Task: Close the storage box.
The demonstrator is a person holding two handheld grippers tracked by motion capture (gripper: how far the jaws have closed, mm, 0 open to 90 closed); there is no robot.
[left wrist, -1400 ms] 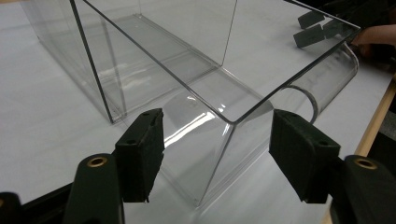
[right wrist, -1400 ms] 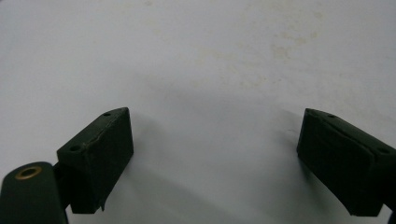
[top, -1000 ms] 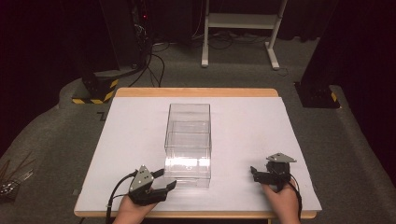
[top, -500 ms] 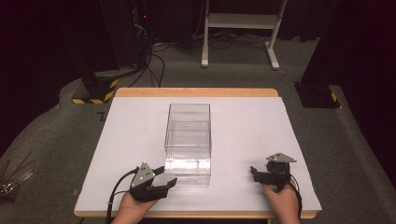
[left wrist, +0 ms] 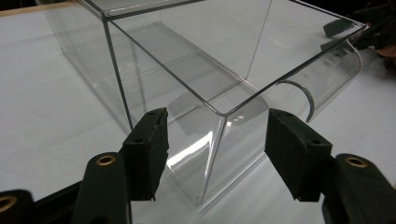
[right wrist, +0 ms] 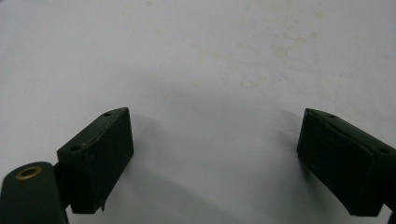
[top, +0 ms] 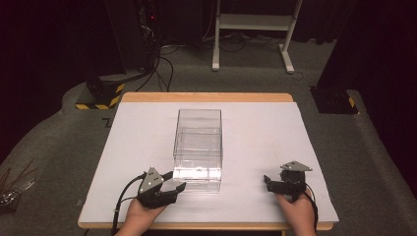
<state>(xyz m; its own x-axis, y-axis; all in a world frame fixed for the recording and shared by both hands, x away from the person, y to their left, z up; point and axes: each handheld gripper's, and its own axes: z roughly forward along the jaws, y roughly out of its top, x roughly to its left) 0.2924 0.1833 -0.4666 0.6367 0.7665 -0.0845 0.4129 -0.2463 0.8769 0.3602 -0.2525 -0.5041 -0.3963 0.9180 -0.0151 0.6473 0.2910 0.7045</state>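
A clear plastic box stands open-topped in the middle of the white table top. My left gripper sits at the box's near left corner. In the left gripper view its jaws stand apart on either side of that corner of the box. They have just been closing, and neither pad touches the wall. My right gripper rests near the front right of the table, pointing left. Its jaws are wide open over bare white surface.
The table's wooden front edge runs just below both hands. On the floor behind lie cables, a black foot with yellow stripes and a white frame. Some tools lie at far left.
The left gripper's jaws have narrowed a little around the box's near corner. The right hand and the box have not moved.
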